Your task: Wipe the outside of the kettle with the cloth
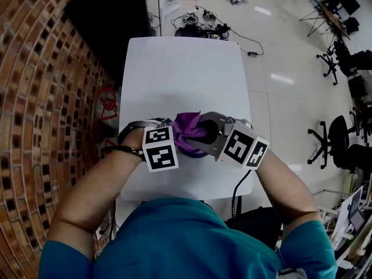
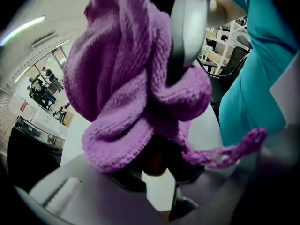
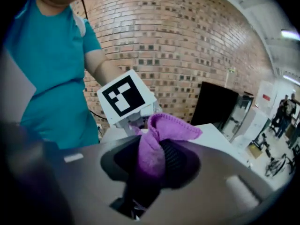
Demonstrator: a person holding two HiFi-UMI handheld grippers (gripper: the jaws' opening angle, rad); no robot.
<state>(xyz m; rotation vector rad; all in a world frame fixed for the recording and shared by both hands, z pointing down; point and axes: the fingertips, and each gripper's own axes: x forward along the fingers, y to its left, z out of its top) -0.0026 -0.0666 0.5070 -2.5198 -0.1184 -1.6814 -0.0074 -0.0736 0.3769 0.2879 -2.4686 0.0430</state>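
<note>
1. Left claw (image 2: 159, 172): jaws part-closed, pinching one end of the purple cloth (image 2: 126, 93).
2. Right claw (image 3: 150, 172): jaws closed on the cloth's other end, and the bunch rises just past its tips.
3. Cloth: a short bunched span between the claws, with its long axis running claw to claw, so neither is nearer.
4. Table (image 1: 186, 68): white top, below and beyond both claws.
5. Kettle: not seen in any view, so its direction from either claw cannot be told. Judged the thing to locate before wiping.
</note>
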